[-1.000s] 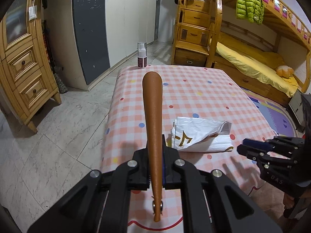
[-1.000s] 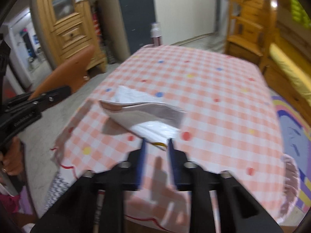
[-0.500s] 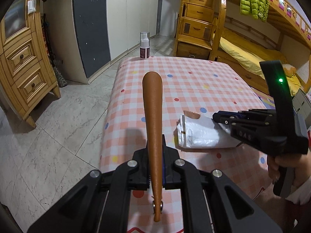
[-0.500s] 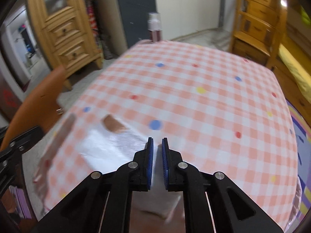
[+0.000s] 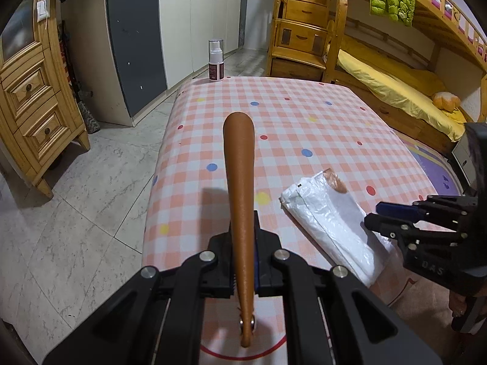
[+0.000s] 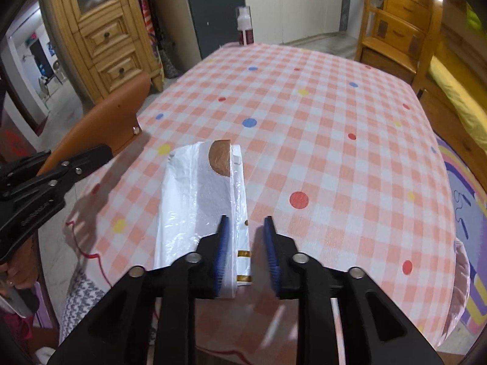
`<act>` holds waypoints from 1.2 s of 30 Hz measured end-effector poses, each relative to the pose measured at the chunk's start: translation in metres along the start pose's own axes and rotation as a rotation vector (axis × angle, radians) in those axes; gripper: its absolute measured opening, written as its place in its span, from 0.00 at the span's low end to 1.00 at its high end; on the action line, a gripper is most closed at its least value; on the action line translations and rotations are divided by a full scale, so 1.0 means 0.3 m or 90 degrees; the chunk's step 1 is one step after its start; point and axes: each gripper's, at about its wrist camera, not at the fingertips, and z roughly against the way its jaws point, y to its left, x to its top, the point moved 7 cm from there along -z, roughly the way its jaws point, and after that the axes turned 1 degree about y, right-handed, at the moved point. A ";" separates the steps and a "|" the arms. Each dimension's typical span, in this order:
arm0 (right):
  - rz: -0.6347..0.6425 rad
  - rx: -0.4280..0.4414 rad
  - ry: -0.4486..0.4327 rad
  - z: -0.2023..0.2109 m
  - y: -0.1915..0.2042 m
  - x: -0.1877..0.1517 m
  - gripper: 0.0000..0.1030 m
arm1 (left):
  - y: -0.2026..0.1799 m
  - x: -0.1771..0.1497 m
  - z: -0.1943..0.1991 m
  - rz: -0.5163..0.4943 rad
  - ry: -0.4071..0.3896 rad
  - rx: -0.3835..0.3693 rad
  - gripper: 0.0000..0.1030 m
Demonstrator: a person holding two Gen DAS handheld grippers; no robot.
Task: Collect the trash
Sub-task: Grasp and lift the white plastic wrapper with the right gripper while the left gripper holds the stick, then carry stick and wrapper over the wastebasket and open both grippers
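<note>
Right gripper (image 6: 246, 243): jaws parted, nothing clamped — the near end of the white plastic wrapper (image 6: 201, 210) lies between and under the left blue pad. The wrapper rests flat on the checked tablecloth (image 6: 319, 140), a brown semicircular patch at its far end. Left gripper (image 5: 243, 261): jaws closed on a brown leather-like flat piece (image 5: 240, 182) that stands on edge and projects forward above the table's left side. A spray bottle (image 5: 216, 60) stands at the far left corner.
</note>
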 end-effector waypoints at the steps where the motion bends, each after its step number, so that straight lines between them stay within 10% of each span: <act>1: 0.004 0.009 -0.015 0.017 0.013 -0.003 0.45 | 0.003 -0.004 0.007 0.002 -0.001 0.002 0.05; 14: 0.083 0.003 0.013 0.001 0.117 -0.091 0.57 | 0.005 -0.036 0.067 0.011 -0.003 0.010 0.05; 23: 0.085 0.028 -0.016 0.045 0.147 -0.133 0.15 | -0.042 -0.041 0.088 0.008 0.001 0.001 0.05; 36: -0.081 -0.074 -0.165 0.451 -0.229 -0.145 0.15 | -0.471 0.007 0.138 -0.106 -0.023 -0.106 0.05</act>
